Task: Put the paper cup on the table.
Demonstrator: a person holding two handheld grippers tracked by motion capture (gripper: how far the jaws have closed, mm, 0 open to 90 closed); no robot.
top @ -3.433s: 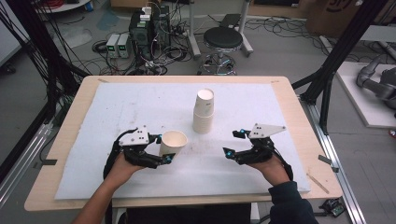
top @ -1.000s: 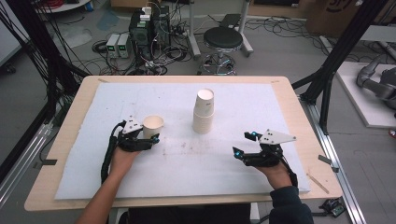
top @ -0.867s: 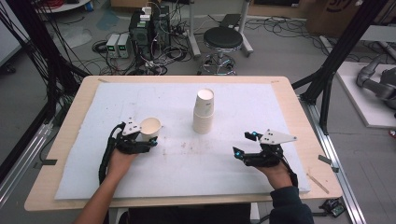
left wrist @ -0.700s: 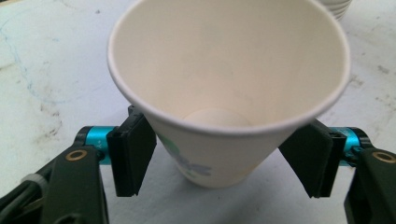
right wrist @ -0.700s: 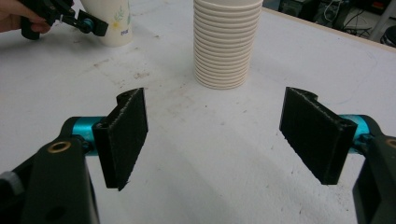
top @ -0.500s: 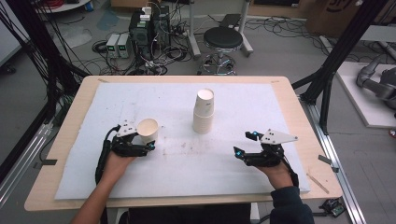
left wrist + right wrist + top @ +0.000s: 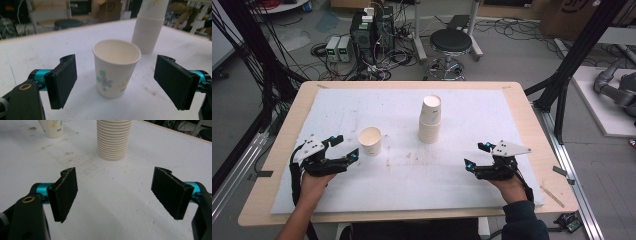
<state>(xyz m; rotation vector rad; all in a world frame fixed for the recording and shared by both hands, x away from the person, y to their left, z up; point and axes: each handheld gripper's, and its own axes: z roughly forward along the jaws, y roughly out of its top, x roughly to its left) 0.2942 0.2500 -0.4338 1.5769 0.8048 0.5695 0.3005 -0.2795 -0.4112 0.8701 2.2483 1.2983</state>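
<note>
Left gripper (image 7: 346, 148) is spreading its jaws wide, apart from the upright white paper cup with a flower print (image 7: 116, 67), which is standing just ahead of them on the white foam mat (image 7: 462, 185). Right of it is rising a tall stack of white paper cups (image 7: 430, 120). Right gripper (image 7: 475, 156) is hovering apart, jaws also spread and empty.

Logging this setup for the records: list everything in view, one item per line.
paper cup: one, cream with flower print, upright on the mat, apart from the left gripper
cup stack: one, cream, mid-mat
mat: one, white, covers the table
table: one, light wood
stool: one, black seat, beyond the table
boxes with cables: several, on the floor behind
left gripper: one, black, fingers open, near the cup
right gripper: one, black, fingers open
</note>
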